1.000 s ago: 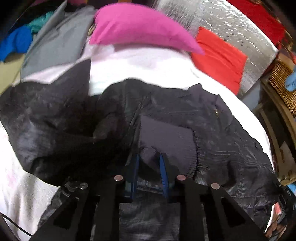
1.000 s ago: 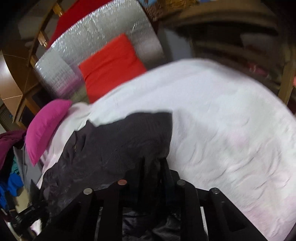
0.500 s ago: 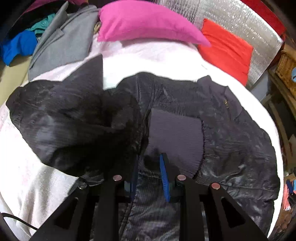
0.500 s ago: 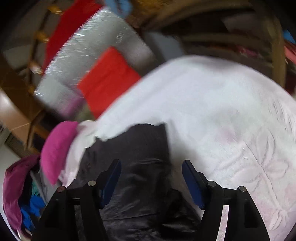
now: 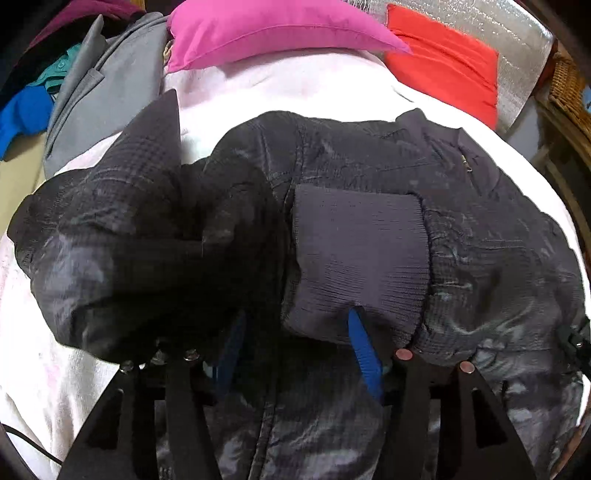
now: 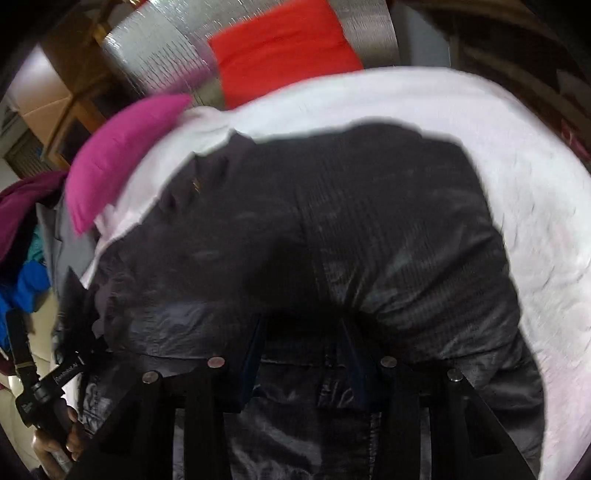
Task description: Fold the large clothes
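Your left gripper (image 5: pixel 295 345) stands wide over the ribbed cuff (image 5: pixel 360 254) of the shiny black quilted jacket (image 5: pixel 480 229) on the white bedspread (image 5: pixel 295 81); right gripper (image 6: pixel 303 354) likewise parted. Pinch the hem squarely before lifting.

2 wrist views. In the left we look close over the black jacket (image 5: pixel 461 236) toward the pink pillow (image 5: pixel 273 33). In the right we look from equally near, angled leftward. We find jacket, pillow, red cushion (image 6: pixel 284 48) in both.
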`<state>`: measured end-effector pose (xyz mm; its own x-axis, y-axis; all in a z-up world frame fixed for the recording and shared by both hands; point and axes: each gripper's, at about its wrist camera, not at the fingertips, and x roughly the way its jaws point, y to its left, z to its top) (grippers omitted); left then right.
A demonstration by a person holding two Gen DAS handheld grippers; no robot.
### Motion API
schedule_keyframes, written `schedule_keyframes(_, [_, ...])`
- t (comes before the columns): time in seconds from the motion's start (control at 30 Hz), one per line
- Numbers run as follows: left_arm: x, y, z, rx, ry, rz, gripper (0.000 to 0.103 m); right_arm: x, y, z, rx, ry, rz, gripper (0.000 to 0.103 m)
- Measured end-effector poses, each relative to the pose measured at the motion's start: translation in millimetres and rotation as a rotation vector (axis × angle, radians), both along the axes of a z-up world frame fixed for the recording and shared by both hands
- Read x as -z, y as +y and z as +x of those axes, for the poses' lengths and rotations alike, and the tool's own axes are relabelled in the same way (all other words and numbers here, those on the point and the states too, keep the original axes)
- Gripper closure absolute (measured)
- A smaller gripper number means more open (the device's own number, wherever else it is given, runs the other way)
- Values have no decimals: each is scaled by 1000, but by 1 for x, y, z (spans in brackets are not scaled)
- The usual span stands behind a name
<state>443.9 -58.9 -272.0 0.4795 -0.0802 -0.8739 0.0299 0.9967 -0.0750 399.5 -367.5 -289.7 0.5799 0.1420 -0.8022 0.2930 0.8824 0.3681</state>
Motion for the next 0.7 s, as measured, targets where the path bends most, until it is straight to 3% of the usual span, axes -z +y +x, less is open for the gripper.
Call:
schedule_keyframes(0.1, [-15,1,-6,22,-22,-27,44,-12,-2,-5,6,-51,22,58])
schedule_keyframes(0.27, [-63,33,-30,-66,-208,-52,43,-28,1,-12,25,-140,41,58])
schedule_keyframes(0.33, [-79,60,-40,-145,-278,-88,33,-28,1,-16,30,-141,53,58])
schedule_keyframes(0.4, [-87,84,-42,-221,-318,-121,14,-29,5,-11,23,-130,51,58])
schedule_keyframes(0.47, [-92,121,-44,-335,-345,-147,12,-29,9,-12,15,-126,42,58])
schedule_keyframes(0.57, [-77,180,-36,-483,-284,-183,12,-28,14,-9,4,-124,30,58])
schedule_keyframes(0.7, [-40,246,-25,-611,-144,-307,12,-26,20,-9,-11,-114,21,58])
